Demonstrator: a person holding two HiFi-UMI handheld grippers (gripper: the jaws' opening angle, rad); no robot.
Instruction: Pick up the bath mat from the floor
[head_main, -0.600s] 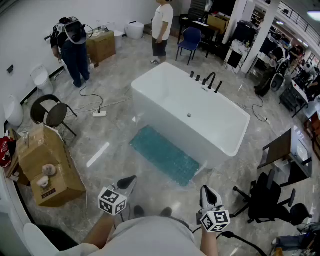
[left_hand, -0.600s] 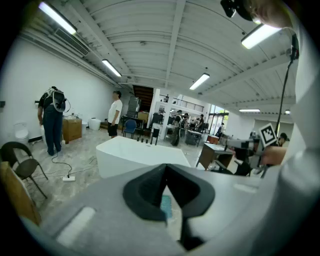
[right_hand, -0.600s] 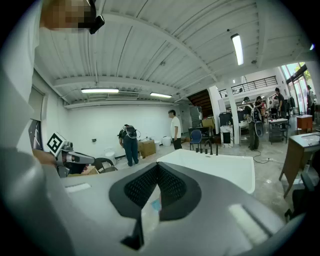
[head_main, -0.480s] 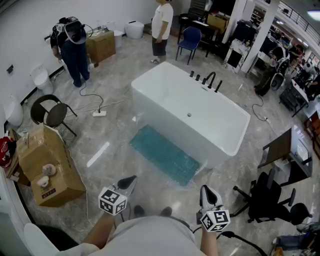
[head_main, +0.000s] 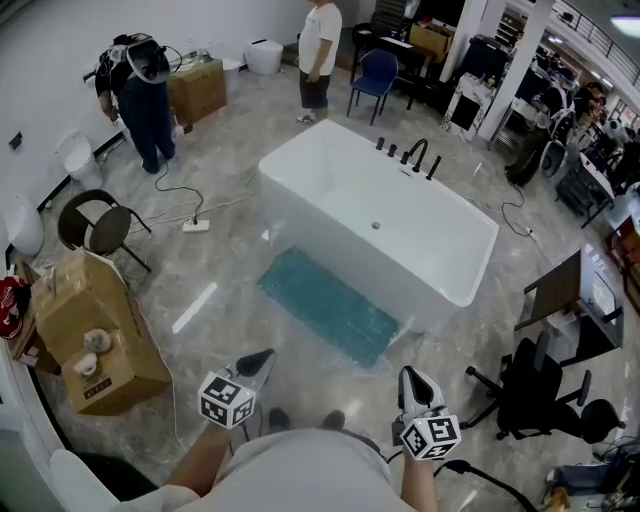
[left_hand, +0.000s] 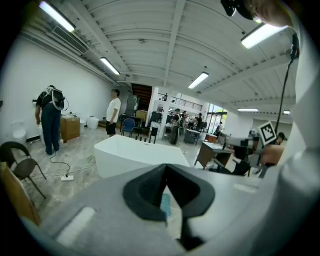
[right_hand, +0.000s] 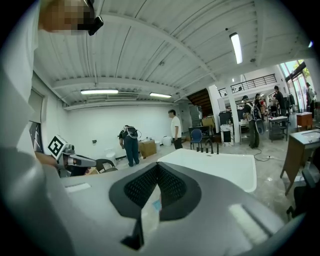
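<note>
A teal bath mat (head_main: 328, 307) lies flat on the grey floor along the near side of the white bathtub (head_main: 385, 225). My left gripper (head_main: 258, 362) hangs shut and empty near the bottom of the head view, well short of the mat. My right gripper (head_main: 415, 384) is beside it, also shut with nothing in it. In the left gripper view the jaws (left_hand: 166, 172) meet tip to tip, and a sliver of the mat (left_hand: 165, 205) shows behind them. The right gripper view shows its jaws (right_hand: 157, 170) closed, the tub (right_hand: 220, 167) ahead.
A cardboard box (head_main: 90, 330) and a black chair (head_main: 95, 225) stand at the left. A power strip with cable (head_main: 195, 226) lies on the floor. Two people (head_main: 140, 95) stand at the back. A black office chair (head_main: 535, 395) and a small table (head_main: 565, 300) are at the right.
The head view has shifted slightly, so the scene sits a little lower-left than before. Both grippers stay shut in about the same place.
</note>
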